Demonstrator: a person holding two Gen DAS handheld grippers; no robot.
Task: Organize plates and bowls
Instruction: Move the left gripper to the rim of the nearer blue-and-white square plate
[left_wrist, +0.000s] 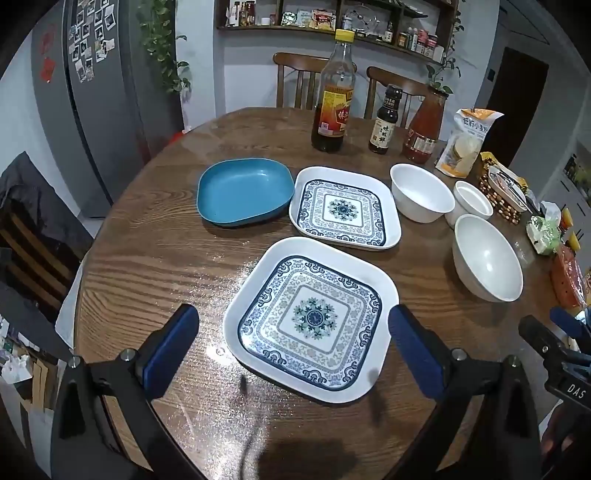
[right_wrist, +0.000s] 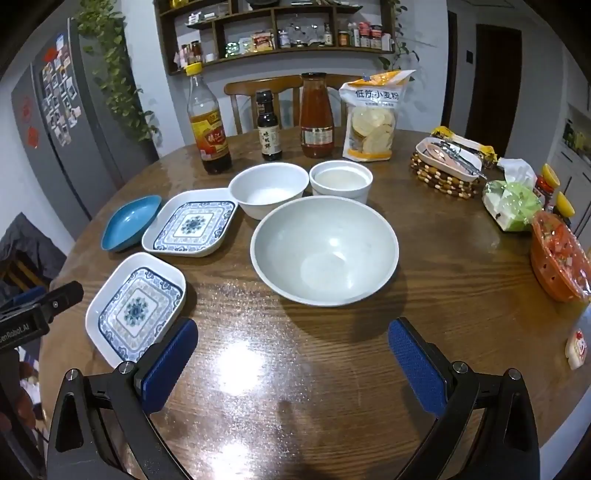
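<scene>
Two square white plates with blue patterns lie on the round wooden table (left_wrist: 155, 258): a near one (left_wrist: 312, 317) (right_wrist: 136, 308) and a far one (left_wrist: 343, 208) (right_wrist: 192, 223). A blue square dish (left_wrist: 243, 190) (right_wrist: 131, 221) sits left of the far plate. Three white bowls stand to the right: a large one (left_wrist: 487, 256) (right_wrist: 325, 249), a medium one (left_wrist: 421, 192) (right_wrist: 267, 190) and a small one (left_wrist: 472, 201) (right_wrist: 340, 179). My left gripper (left_wrist: 293, 345) is open, above and astride the near plate. My right gripper (right_wrist: 291, 356) is open and empty, in front of the large bowl.
A vinegar bottle (right_wrist: 208, 122), a small dark bottle (right_wrist: 267, 127), a red sauce jar (right_wrist: 316, 116) and a flour bag (right_wrist: 373, 118) stand at the back. A beaded mat with a tray (right_wrist: 445, 166), a tissue pack (right_wrist: 513, 199) and an orange basket (right_wrist: 559, 254) are at the right.
</scene>
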